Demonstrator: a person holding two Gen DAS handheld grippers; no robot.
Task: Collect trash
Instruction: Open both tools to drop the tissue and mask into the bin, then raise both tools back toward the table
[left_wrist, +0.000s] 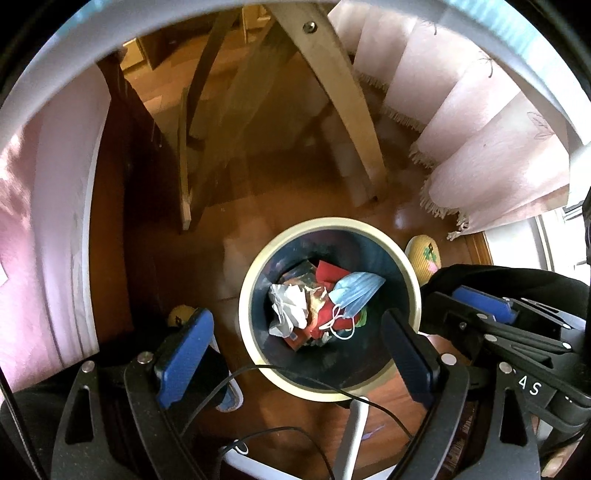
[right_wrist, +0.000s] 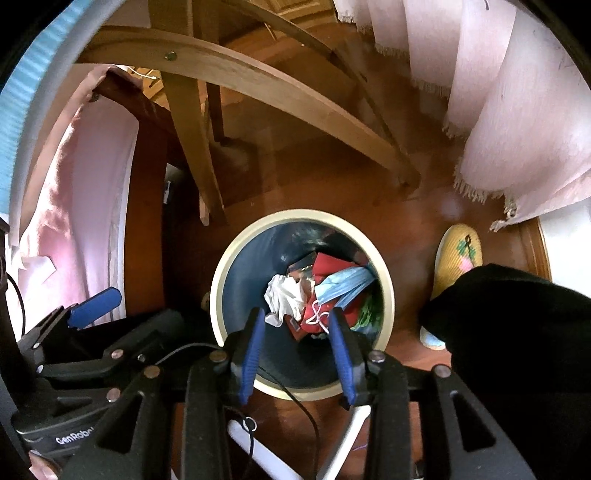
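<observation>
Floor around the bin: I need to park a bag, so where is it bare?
Bare floor lies beyond the bin, between the chair legs and the fringed cloth. Right of the bin a slipper crowds it; on the near side, cables and white bars.

A glossy reddish-brown wooden floor (left_wrist: 258, 206) fills the middle of both views. Pale wooden chair legs (left_wrist: 343, 99) curve down from the top, and a dark wooden panel (right_wrist: 147, 206) stands at left. A fringed pink cloth (left_wrist: 480, 147) hangs at upper right; daylight brightens pink fabric (left_wrist: 44, 221) at far left.
</observation>
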